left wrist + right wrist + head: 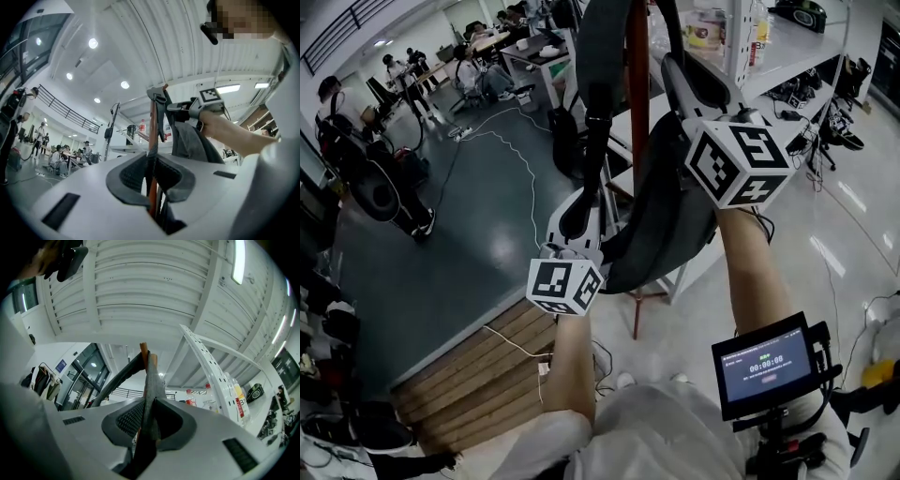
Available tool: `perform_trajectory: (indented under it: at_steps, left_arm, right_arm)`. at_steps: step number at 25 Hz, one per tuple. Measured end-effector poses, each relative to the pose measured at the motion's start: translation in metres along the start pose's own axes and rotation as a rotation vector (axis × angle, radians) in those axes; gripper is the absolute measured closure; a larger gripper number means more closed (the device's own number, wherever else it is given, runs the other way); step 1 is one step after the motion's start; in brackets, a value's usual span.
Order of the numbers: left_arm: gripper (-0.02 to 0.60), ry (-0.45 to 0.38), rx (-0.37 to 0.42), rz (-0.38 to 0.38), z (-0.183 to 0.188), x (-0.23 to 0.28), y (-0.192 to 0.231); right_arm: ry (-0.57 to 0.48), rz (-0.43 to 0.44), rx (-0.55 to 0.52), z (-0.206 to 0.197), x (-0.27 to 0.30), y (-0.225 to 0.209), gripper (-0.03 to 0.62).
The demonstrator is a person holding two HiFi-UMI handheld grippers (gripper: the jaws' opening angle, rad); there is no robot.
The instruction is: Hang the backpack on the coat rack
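The left gripper (577, 212) and right gripper (682, 77) each pinch a backpack (664, 232) strap tight between closed jaws, against the coat rack (637, 58).

Ahead stands the coat rack pole (637, 75) — backpack (666, 225) bunched against it; white shelving (797, 56) near right, open floor (487, 234) left.

Person: white short-slv shirt (661, 433). Black chest monitor (766, 364) w/ teal header strip, blk cables under it. Left gripper (577, 212) & right gripper (692, 82): lt-grey shells, dk-grey ribbed pads (123, 177), b/w square-marker cubes (739, 164).
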State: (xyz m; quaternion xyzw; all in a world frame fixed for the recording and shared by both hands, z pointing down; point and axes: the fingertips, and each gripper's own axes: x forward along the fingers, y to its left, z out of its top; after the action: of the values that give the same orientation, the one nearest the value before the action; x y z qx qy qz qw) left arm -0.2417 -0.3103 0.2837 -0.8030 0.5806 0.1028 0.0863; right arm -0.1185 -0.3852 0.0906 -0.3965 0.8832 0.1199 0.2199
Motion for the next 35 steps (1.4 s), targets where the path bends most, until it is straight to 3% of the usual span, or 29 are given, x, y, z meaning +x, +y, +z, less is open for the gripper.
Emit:
perform_trajectory:
  at_steps: [3, 7, 9, 13, 16, 18, 25, 26, 29, 35]
  left_arm:
    - [0.566, -0.022, 0.045, -0.016, 0.000, -0.014, -0.006]
    - [0.566, -0.086, 0.009, 0.016, 0.004, -0.034, 0.000]
    - [0.566, -0.077, 0.007, -0.019, 0.001, -0.038, -0.007]
    - [0.566, -0.039, 0.083, -0.070, -0.002, -0.039, -0.026]
    - [0.566, -0.067, 0.079, -0.138, 0.009, -0.041, -0.051]
    - [0.566, -0.076, 0.117, -0.163, 0.014, -0.037, -0.069]
    - [0.566, -0.053, 0.238, -0.054, 0.003, -0.016, -0.066]
    - [0.566, -0.047, 0.244, -0.042, 0.003, -0.014, -0.063]
    - [0.568, -0.028, 0.233, -0.033, -0.003, -0.010, -0.056]
    - [0.568, -0.028, 0.198, -0.047, -0.012, -0.012, -0.053]
  right_arm:
    - [0.005, -0.001, -0.005, -0.004, -0.006, -0.001, 0.545]
    - [-0.006, -0.011, -0.038, -0.008, -0.005, -0.001, 0.545]
    - [-0.014, -0.022, -0.068, -0.011, -0.007, -0.001, 0.545]
    - [-0.033, -0.024, -0.065, -0.012, -0.013, -0.004, 0.543]
    - [-0.049, -0.013, -0.057, -0.010, -0.016, -0.004, 0.542]
    - [-0.059, -0.006, -0.055, -0.008, -0.017, -0.004, 0.540]
    - [-0.128, 0.057, -0.002, -0.012, -0.025, -0.008, 0.525]
    - [-0.134, 0.066, 0.028, -0.014, -0.028, -0.010, 0.498]
    - [-0.155, 0.080, 0.107, -0.020, -0.041, -0.014, 0.490]
    - [-0.116, 0.066, 0.111, -0.030, -0.077, -0.017, 0.490]
